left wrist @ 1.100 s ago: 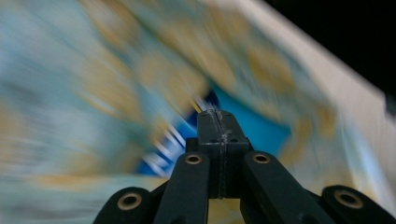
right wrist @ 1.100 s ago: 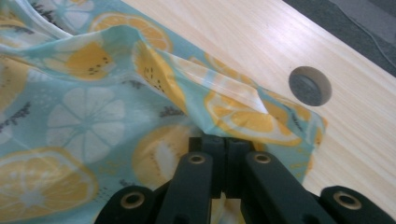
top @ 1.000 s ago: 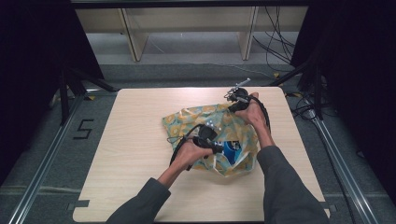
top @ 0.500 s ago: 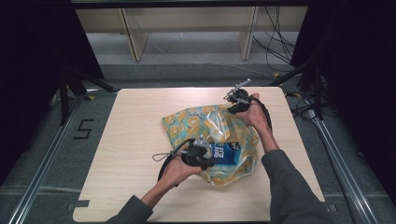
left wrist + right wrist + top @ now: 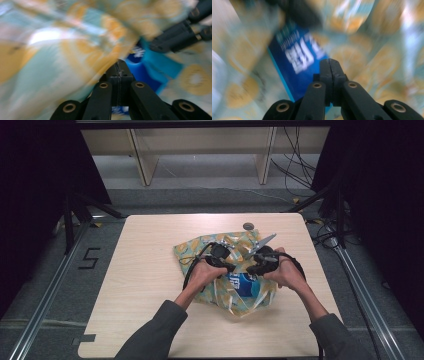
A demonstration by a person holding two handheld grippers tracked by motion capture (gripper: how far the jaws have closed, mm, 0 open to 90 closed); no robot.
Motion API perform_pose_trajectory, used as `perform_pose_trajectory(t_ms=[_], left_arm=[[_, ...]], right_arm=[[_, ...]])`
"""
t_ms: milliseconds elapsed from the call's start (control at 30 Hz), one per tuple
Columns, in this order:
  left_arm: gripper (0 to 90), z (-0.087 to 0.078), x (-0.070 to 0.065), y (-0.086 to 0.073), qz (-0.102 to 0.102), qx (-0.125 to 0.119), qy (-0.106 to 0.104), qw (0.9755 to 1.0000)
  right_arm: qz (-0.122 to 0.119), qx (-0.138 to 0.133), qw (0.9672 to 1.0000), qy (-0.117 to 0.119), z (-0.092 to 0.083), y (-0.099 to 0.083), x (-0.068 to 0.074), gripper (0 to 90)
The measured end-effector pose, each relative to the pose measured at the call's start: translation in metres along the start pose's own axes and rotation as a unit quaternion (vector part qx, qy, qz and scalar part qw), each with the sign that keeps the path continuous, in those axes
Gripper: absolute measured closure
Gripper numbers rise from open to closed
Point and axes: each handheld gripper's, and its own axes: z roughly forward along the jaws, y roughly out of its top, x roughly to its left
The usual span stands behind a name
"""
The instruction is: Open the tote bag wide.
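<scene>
A clear plastic bag (image 5: 227, 270) printed with yellow lemon slices on pale green was seen lying crumpled near the middle of the wooden table (image 5: 150, 270), with a blue packet (image 5: 241, 285) showing through its film. The left gripper (image 5: 227, 265) and the right gripper (image 5: 249, 265) were held close together over the bag's middle, tips turned toward each other. In the left gripper view the jaws were pressed fully together, their tip against the patterned film beside the blue packet (image 5: 147, 70); whether any film was pinched could not be told through the blur. In the right gripper view the jaws were likewise closed tight, set over the blue packet (image 5: 297, 65) inside the bag. A small round disc (image 5: 248, 226) lay on the table beyond the bag.
</scene>
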Motion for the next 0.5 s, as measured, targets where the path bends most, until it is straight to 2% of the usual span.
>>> perform_pose_trajectory(t_ms=[67, 133, 167, 200, 300, 333, 400, 433, 467, 500], left_arm=[[89.3, -0.003, 0.008, -0.004, -0.009, -0.001, 0.006, 0.9999], [89.3, -0.007, 0.015, -0.008, -0.019, -0.003, 0.012, 0.9997], [89.3, -0.010, 0.018, -0.009, -0.022, -0.003, 0.012, 0.9997], [89.3, -0.011, 0.020, -0.012, -0.034, -0.015, 0.016, 0.9992], [89.3, -0.018, 0.030, -0.020, -0.046, -0.021, 0.030, 0.9983], [89.3, -0.020, 0.033, -0.022, -0.044, -0.019, 0.033, 0.9983], [89.3, -0.024, 0.040, -0.029, -0.060, -0.028, 0.035, 0.9972], [89.3, -0.027, 0.043, -0.032, -0.064, -0.028, 0.034, 0.9970], [89.3, -0.029, 0.046, -0.035, -0.068, -0.031, 0.038, 0.9965], [89.3, -0.032, 0.048, -0.037, -0.070, -0.032, 0.039, 0.9963]], right_arm=[[-0.002, 0.022, 0.9997, -0.013, 0.012, -0.007, -0.001, 90.0], [-0.008, 0.028, 0.9990, -0.032, 0.018, -0.010, -0.006, 90.0], [0.000, 0.031, 0.9987, -0.041, 0.019, -0.011, -0.008, 90.0], [0.004, 0.031, 0.9984, -0.046, 0.019, -0.011, -0.013, 90.0], [0.026, 0.029, 0.9968, -0.070, 0.019, -0.013, -0.026, 90.0], [0.033, 0.028, 0.9962, -0.076, 0.018, -0.013, -0.032, 90.0], [0.050, 0.028, 0.9944, -0.089, 0.019, -0.014, -0.041, 90.0], [0.066, 0.031, 0.9933, -0.089, 0.017, -0.015, -0.046, 90.0], [0.067, 0.026, 0.9919, -0.105, 0.017, -0.015, -0.051, 90.0], [0.079, 0.024, 0.9905, -0.110, 0.016, -0.016, -0.057, 90.0]])
